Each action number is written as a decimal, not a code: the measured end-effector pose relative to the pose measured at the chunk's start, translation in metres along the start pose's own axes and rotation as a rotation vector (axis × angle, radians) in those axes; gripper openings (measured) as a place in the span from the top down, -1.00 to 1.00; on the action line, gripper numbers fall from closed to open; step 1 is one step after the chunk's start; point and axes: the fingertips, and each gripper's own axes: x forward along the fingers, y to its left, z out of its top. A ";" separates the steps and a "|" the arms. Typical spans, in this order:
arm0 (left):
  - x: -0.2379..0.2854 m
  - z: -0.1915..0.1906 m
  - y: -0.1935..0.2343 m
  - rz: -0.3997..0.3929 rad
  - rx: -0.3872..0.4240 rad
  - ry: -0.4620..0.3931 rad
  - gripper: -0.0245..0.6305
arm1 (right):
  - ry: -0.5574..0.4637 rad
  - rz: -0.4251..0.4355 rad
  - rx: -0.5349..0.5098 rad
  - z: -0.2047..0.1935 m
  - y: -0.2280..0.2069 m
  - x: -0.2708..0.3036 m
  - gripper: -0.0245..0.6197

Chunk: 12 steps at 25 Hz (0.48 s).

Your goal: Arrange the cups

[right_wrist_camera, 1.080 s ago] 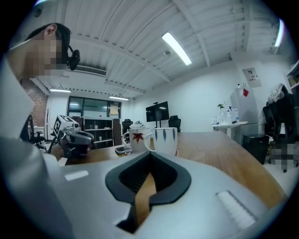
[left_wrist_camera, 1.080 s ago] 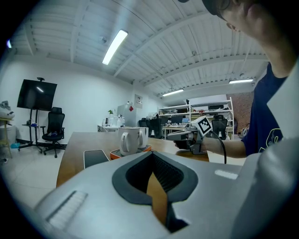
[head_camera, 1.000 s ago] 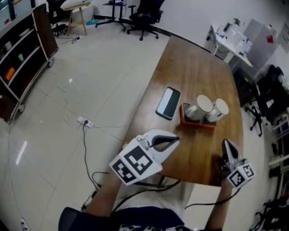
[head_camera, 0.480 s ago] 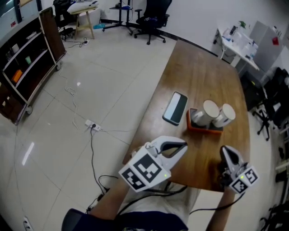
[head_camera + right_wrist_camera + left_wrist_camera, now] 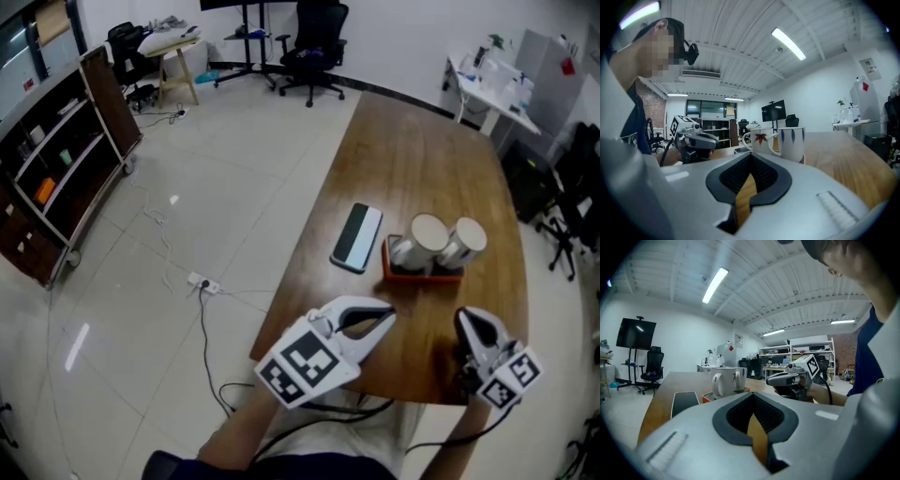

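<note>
Two white cups (image 5: 419, 241) (image 5: 463, 243) lie tipped in a small orange tray (image 5: 422, 275) at mid-table. In the right gripper view one cup (image 5: 761, 139) bears a red leaf and the other (image 5: 792, 142) blue marks. My left gripper (image 5: 382, 319) hovers over the table's near edge, shut and empty, pointing toward the tray. My right gripper (image 5: 466, 322) is at the near right edge, also shut with nothing in it. Each gripper sees the other: the right gripper (image 5: 783, 379) in the left gripper view, the left gripper (image 5: 699, 139) in the right gripper view.
A dark phone (image 5: 357, 237) lies flat left of the tray on the wooden table (image 5: 422, 159). Cables hang off the near edge. Office chairs, a shelf unit (image 5: 56, 159) and a white desk (image 5: 492, 80) stand around on the tiled floor.
The head view has shifted a little. Both grippers stay shut near the table's front edge, the left one slightly further forward. The cups and phone have not moved.
</note>
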 end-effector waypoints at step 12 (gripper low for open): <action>-0.014 0.002 0.018 0.017 -0.040 -0.033 0.92 | 0.017 0.015 -0.022 0.003 0.024 0.029 0.91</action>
